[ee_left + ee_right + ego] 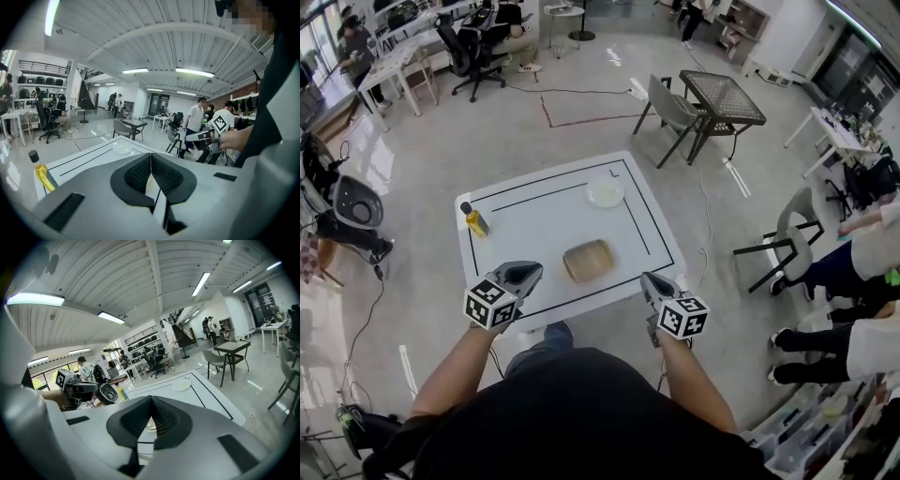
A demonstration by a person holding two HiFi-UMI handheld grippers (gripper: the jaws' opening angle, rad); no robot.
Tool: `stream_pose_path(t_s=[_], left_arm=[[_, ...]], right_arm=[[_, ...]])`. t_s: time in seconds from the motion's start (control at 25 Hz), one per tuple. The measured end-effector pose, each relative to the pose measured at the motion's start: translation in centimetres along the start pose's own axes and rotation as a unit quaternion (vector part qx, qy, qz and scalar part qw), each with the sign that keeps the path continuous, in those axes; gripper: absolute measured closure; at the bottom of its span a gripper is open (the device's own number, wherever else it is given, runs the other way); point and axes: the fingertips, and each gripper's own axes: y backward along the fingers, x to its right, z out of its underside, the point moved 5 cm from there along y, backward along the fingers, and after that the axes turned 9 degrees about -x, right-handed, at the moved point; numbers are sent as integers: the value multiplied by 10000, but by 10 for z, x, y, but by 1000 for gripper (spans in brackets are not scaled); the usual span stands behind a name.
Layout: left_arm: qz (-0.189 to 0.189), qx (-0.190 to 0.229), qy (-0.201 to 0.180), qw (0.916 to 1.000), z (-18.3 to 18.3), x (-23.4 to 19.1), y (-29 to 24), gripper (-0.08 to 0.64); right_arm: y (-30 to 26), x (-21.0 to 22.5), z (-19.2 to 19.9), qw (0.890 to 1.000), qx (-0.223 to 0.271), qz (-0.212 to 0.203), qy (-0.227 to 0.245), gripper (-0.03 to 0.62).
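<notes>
Left tool and right tool, jaws together and empty, hover over the tabletop's near edge, flanking the wooden tray; grasping it would need them parted first.

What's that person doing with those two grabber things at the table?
A person stands at a white table, holding the left gripper and the right gripper over its near edge. Both grippers have their jaws shut and hold nothing. Between them, a little farther in, lies a flat tan thing. A yellow bottle stands at the left side, and a white plate sits near the far edge.
</notes>
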Motion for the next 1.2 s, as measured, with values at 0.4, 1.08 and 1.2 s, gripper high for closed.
stream_pose_path(t_s=[0.4, 1.08, 1.2], left_arm=[[44, -44, 85, 9999, -2, -30, -13, 537], [22, -259, 138, 9996, 1, -68, -23, 537], [11, -310, 140, 9994, 4, -72, -24, 537]], right_arm=[[-39, 10, 0, 9998, -150, -8, -106, 578], [-94, 34, 24, 9961, -784, 303, -256, 555], [-103, 38, 30, 9955, -841, 317, -314, 552]])
